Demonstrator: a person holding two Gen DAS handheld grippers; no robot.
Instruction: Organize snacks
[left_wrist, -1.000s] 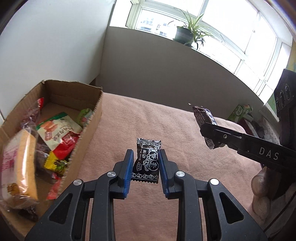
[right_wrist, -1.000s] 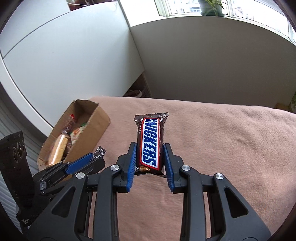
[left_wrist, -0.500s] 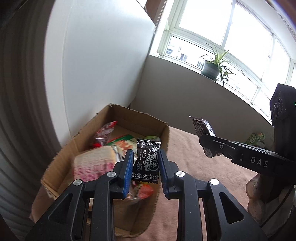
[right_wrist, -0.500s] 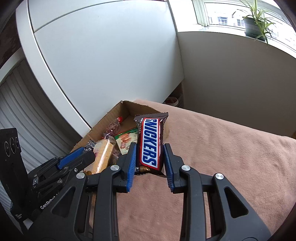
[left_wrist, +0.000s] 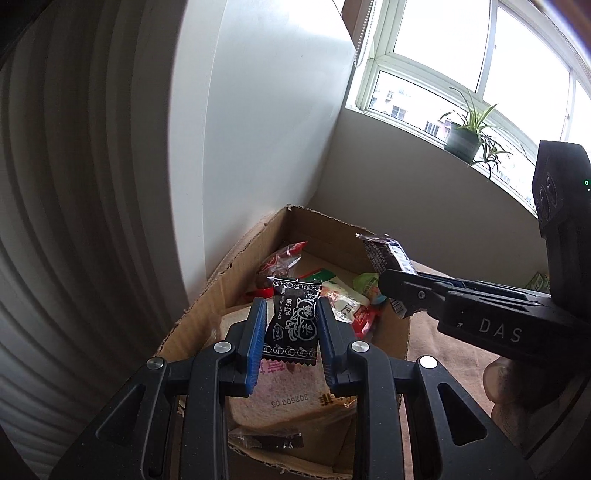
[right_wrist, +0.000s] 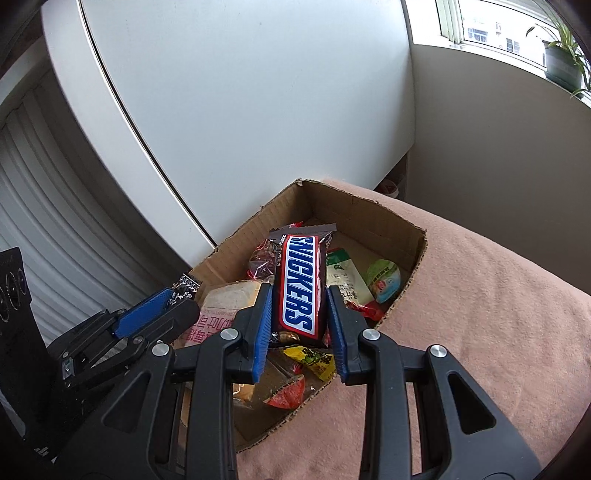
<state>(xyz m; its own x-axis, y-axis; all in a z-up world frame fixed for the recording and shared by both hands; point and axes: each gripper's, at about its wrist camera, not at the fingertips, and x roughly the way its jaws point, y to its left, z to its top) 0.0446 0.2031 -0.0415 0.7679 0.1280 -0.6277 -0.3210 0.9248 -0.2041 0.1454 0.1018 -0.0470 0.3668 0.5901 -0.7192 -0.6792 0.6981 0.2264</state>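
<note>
- Left claw (left_wrist: 290, 325) is clamped on a black candy (left_wrist: 293, 326) and hangs over the box (left_wrist: 236, 258); the right claw (right_wrist: 300, 314) grips a Snickers (right_wrist: 301, 280) above the same box.
- Box already holds bread (right_wrist: 225, 295), a green pouch (right_wrist: 343, 277) and other wrapped snacks, so sorting looks well along; these two pieces are not yet dropped.
- Whether more snacks wait on the pink blanket (right_wrist: 480, 314) is out of view.
- Room is tight: both claws are close together, the box's far wall stands near the white wall (right_wrist: 240, 110), and open floor shows at the box's far corner.
</note>
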